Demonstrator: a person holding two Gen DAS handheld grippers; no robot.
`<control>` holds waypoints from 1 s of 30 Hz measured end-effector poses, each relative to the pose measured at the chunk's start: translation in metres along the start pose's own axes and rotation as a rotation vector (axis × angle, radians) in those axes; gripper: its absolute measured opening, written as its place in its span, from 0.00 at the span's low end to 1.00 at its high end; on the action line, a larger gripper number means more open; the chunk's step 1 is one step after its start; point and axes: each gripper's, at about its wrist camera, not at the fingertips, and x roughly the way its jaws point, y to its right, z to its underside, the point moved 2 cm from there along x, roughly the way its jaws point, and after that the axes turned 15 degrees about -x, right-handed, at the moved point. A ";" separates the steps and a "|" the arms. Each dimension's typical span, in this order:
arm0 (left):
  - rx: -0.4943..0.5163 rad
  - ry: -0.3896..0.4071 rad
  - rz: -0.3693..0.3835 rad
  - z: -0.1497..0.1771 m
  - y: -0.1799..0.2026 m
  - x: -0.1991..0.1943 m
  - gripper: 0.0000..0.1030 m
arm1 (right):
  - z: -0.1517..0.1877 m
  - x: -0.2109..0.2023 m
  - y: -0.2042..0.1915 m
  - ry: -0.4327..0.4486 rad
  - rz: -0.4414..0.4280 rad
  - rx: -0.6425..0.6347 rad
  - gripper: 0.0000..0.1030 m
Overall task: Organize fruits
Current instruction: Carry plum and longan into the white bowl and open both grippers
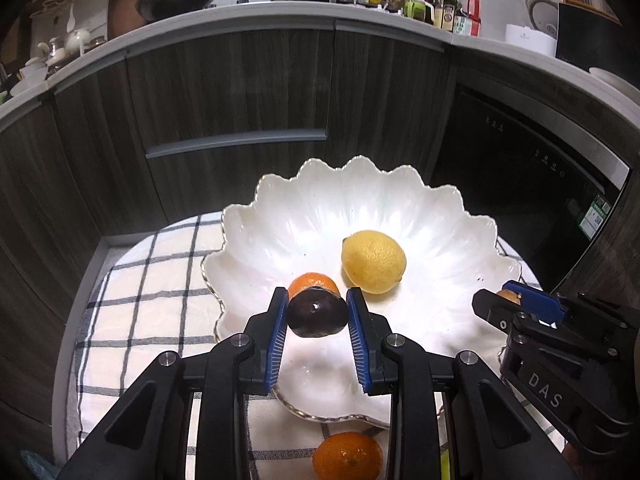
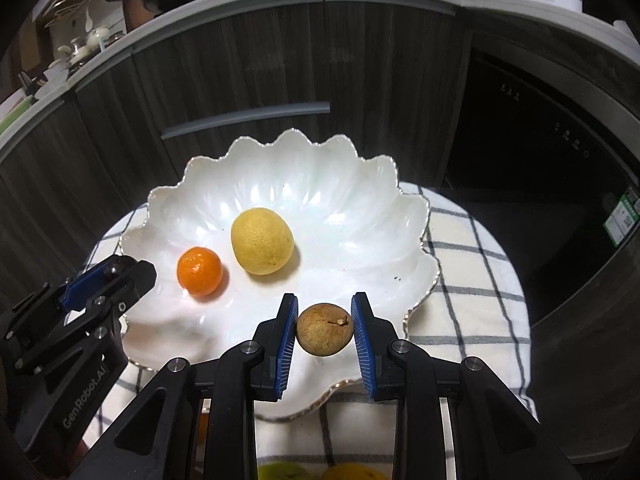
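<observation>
Left wrist view: left tool (image 1: 318, 314) grips a dark passion fruit (image 1: 317, 316) over the scalloped white bowl (image 1: 280, 216); right tool (image 2: 325, 330) clamps a brown longan (image 2: 325, 329) likewise. Lower each near the lemon (image 2: 262, 240), then release gently.

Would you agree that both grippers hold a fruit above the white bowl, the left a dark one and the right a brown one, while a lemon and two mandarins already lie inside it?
Not quite: only one mandarin lies in the white bowl, beside the lemon, as the right wrist view shows. The left gripper does hold a dark fruit and the right gripper a brown fruit above the bowl.
</observation>
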 end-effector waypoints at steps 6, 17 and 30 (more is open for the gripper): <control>-0.004 -0.031 -0.008 0.007 -0.002 0.009 0.29 | 0.000 0.013 -0.002 -0.024 -0.016 -0.015 0.28; -0.014 -0.044 -0.034 0.009 -0.005 0.010 0.57 | 0.001 0.010 0.004 -0.020 0.009 -0.001 0.57; -0.020 0.025 -0.079 0.005 -0.007 -0.020 0.81 | 0.003 -0.028 0.014 0.027 0.117 0.023 0.79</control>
